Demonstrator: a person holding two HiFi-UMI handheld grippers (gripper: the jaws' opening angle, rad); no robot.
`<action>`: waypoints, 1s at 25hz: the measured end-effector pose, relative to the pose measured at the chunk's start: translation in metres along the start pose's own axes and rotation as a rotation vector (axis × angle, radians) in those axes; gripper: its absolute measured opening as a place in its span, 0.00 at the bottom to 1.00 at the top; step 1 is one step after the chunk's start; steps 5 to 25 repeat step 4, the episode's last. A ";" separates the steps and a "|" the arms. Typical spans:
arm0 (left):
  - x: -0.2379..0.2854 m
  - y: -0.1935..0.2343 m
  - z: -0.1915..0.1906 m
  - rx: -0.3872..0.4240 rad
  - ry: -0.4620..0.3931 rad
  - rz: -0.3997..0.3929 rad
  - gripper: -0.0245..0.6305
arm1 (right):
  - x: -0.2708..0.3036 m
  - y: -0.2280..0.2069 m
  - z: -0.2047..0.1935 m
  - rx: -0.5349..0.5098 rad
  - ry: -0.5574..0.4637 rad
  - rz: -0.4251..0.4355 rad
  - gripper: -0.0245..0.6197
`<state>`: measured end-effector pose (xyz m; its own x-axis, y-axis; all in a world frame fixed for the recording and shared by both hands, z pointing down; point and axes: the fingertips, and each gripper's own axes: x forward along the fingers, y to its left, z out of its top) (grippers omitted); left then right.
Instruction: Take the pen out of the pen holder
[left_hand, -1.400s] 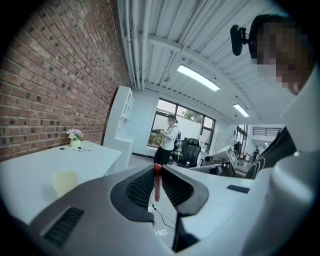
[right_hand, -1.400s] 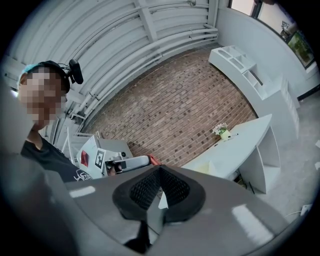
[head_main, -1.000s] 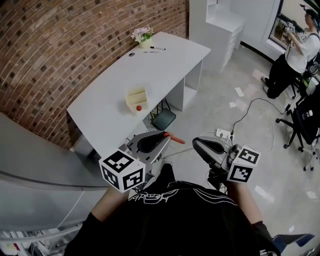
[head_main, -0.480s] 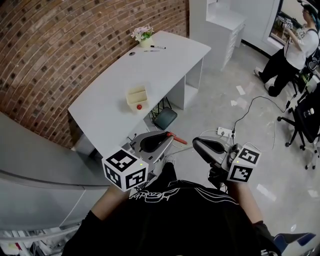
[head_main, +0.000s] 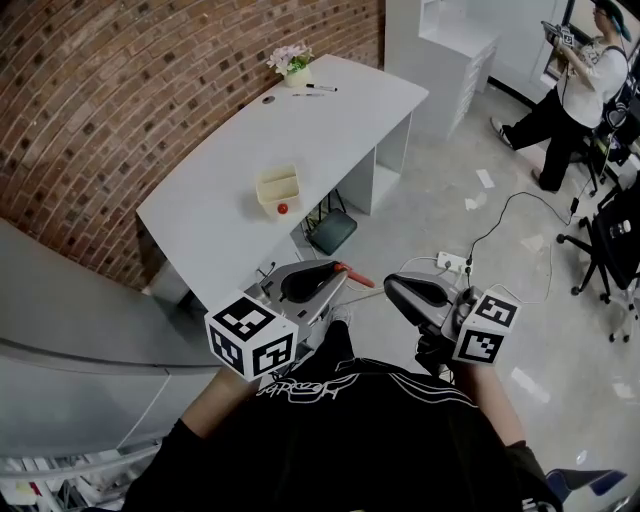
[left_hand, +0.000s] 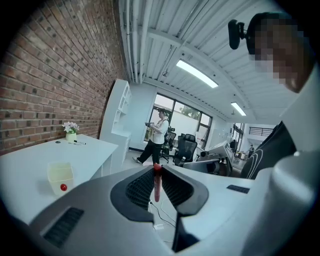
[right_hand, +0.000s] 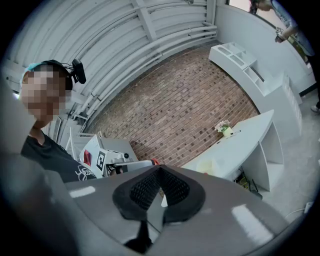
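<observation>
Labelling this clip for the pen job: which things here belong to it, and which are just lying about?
Job: red pen clamped in the left gripper; cream pen holder on the white desk.
Lying about: flower pot, black pen at the desk's far end, power strip on the floor.

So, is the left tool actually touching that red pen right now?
Touching. The left gripper view shows the left tool with its jaws closed on the red pen, which stands pinched between the two dark pads with no gap on either side.
</observation>
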<state>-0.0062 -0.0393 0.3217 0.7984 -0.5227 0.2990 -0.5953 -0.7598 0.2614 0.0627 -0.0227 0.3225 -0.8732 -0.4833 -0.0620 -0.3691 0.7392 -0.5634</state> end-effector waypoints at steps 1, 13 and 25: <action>0.000 0.001 0.000 -0.002 0.000 0.001 0.11 | 0.001 -0.001 -0.001 0.001 0.002 0.000 0.04; -0.001 0.006 0.000 -0.004 0.001 0.005 0.11 | 0.005 -0.002 -0.001 0.001 0.005 0.002 0.04; -0.001 0.006 0.000 -0.004 0.001 0.005 0.11 | 0.005 -0.002 -0.001 0.001 0.005 0.002 0.04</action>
